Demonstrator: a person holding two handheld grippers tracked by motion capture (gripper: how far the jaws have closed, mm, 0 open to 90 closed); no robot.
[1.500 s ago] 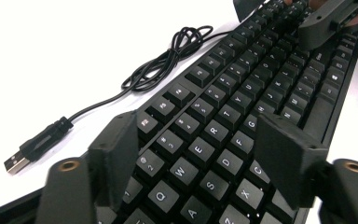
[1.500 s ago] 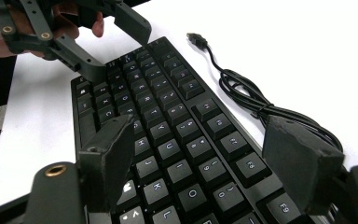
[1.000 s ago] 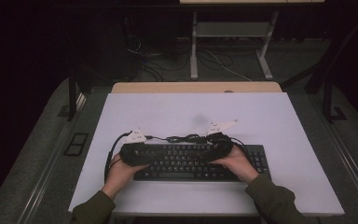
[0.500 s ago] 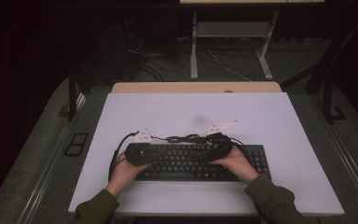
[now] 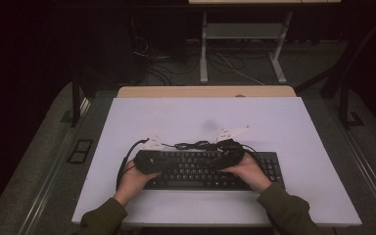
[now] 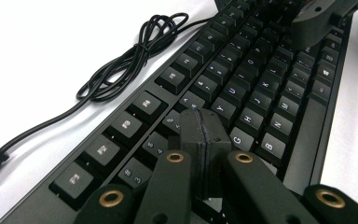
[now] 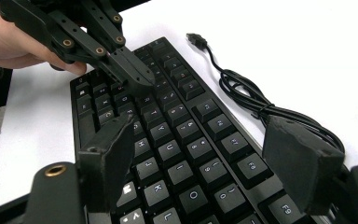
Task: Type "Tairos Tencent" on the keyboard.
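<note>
Keyboard (image 5: 210,169): black, full-size, with white legends on low square keys; I see it lying flat on the white table (image 5: 293,127), near the front edge, long side across my view.
Keyboard cable (image 6: 126,60): black, bundled in a loose coil on the table just behind the back edge of the keyboard; its plug (image 7: 196,38) lies free on the white surface.
Left gripper (image 6: 204,122): my left jaws are pressed together with nothing between them, the joined tips pointing down at the letter keys around the middle rows; whether they touch a key I cannot tell.
Right gripper (image 7: 205,154): my right jaws stand wide apart above the keys on the right half of the keyboard, holding nothing.
Hands: my left hand (image 5: 136,180) is at the left end of the keyboard, my right hand (image 5: 247,171) over the right part.
Change from a second ago: my left jaws have just been closing and now meet, with no object caught; the keyboard sits where it was, and the right gripper has kept its spread and place.
</note>
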